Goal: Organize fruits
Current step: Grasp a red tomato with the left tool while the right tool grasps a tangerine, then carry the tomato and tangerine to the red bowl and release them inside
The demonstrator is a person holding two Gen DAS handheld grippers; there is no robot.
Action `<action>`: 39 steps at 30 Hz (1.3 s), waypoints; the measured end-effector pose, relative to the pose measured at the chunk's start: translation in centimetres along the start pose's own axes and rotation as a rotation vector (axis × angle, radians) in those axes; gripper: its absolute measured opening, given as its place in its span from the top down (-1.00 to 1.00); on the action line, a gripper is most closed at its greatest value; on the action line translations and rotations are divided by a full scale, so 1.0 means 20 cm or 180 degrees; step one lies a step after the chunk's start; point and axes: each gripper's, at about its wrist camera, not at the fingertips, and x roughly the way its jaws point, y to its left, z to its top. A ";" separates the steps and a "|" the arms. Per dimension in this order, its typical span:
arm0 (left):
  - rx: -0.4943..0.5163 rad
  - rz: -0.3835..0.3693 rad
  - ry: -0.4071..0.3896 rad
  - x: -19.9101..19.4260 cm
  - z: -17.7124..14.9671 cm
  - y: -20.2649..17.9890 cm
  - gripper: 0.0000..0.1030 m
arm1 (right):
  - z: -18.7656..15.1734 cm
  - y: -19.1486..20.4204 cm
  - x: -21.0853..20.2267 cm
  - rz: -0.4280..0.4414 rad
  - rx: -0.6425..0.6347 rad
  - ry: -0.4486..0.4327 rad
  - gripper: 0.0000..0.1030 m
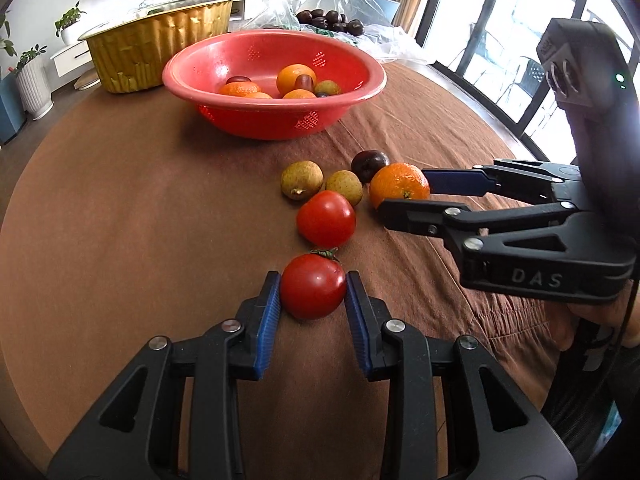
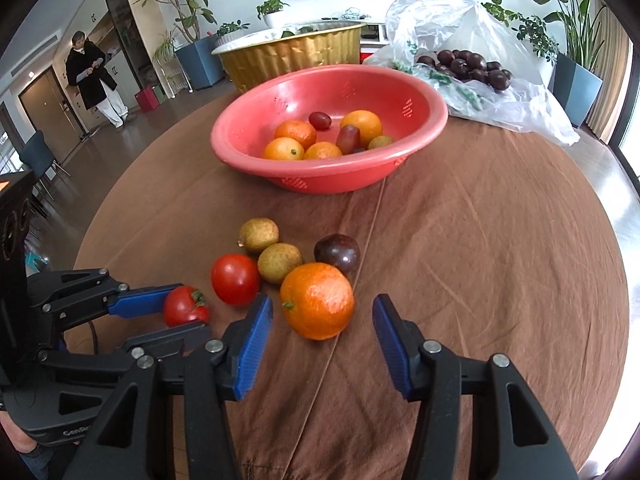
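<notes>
My left gripper is shut on a red tomato resting on the brown tablecloth; it also shows in the right wrist view. My right gripper is open around an orange, its pads apart from the fruit; the orange also shows in the left wrist view. A second tomato, two tan round fruits and a dark plum lie close together beyond. A red bowl behind holds several oranges and small fruits.
A gold foil tub stands behind the bowl. A clear plastic bag with several dark plums lies at the back right. A person stands in the room at far left. The round table's edge curves at right.
</notes>
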 end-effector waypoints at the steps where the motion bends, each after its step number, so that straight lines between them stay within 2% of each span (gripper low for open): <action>1: -0.0009 -0.0003 -0.0004 0.00 0.00 0.00 0.42 | 0.00 0.00 0.01 0.0002 -0.0001 0.0018 -0.02; 11: -0.0071 -0.0020 -0.0031 -0.02 -0.02 0.01 0.42 | 0.00 0.01 0.04 0.0046 -0.0058 0.0071 0.21; 28: -0.0175 -0.0025 -0.0092 -0.06 -0.02 0.05 0.42 | -0.02 -0.01 -0.07 0.0124 0.0018 -0.0053 0.22; 39: -0.0251 -0.0004 -0.0295 -0.20 0.11 0.15 0.42 | 0.04 -0.15 -0.22 0.0127 0.0260 -0.0252 0.22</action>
